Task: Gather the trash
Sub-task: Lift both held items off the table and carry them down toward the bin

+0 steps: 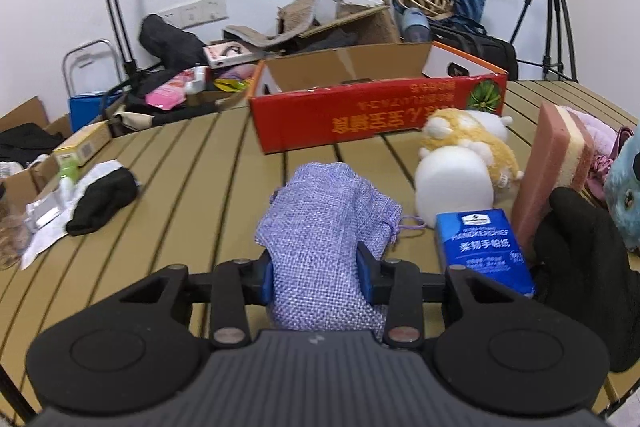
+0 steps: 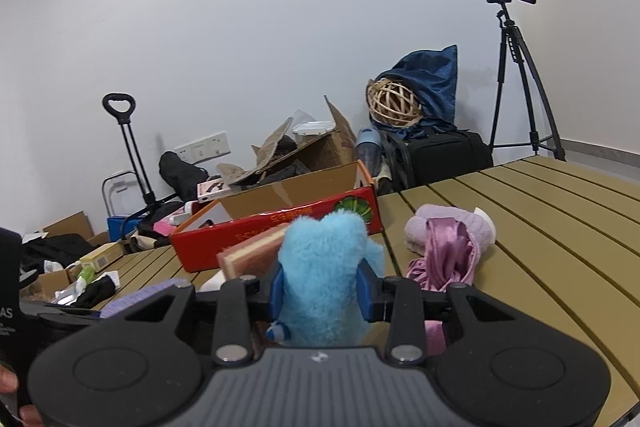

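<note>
my left tool (image 1: 319, 277) clamps lilac woven pouch (image 1: 324, 231) | right tool (image 2: 320, 291) grips fluffy blue plush (image 2: 326, 267) | risk: soft fabric slipping before far red cardboard box (image 1: 376, 115)

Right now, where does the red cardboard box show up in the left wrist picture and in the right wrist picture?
Left wrist view: the red cardboard box sits upper centre, on the table beyond the lilac pouch that the left gripper holds.
Right wrist view: the box is centre-left, behind the blue plush in the right gripper.
Shared landmark: the camera tripod, upper right in both.
</note>
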